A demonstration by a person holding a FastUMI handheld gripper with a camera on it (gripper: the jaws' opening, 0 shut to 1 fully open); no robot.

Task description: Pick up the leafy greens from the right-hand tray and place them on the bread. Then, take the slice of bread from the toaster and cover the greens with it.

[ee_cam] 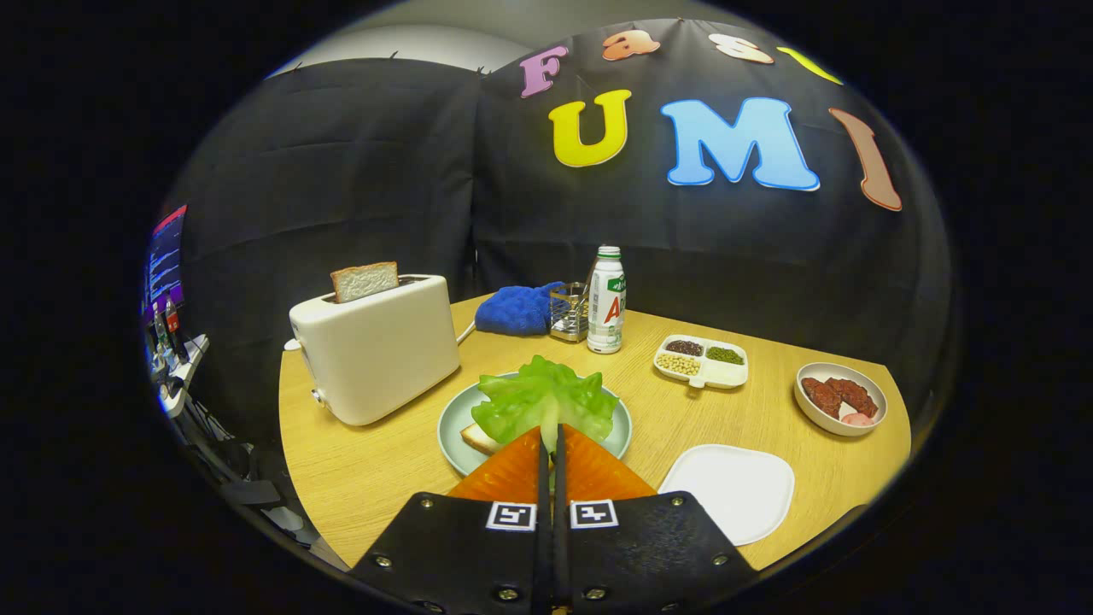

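- jaws of the gripper (551, 444) pinch the leafy greens (546, 400), which hang over the bread (480, 439) on the plate (451, 427) mid-bench;
- toaster (380, 346) slice (365, 281) stands upright, ahead-left.

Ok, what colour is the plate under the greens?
Pale green plate, seen in the gripper view, just ahead of the claw.

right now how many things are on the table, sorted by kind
Dishes: 4 (green plate, white tray, divided dish, bowl)
Food: 3 (leafy greens clamped in the gripper above bread, toast slice)
Appliances: 1 (toaster)
Bottles: 1 (bottle)
Cloths: 1 (blue cloth)
Wire holders: 1 (wire holder)
Total: 11
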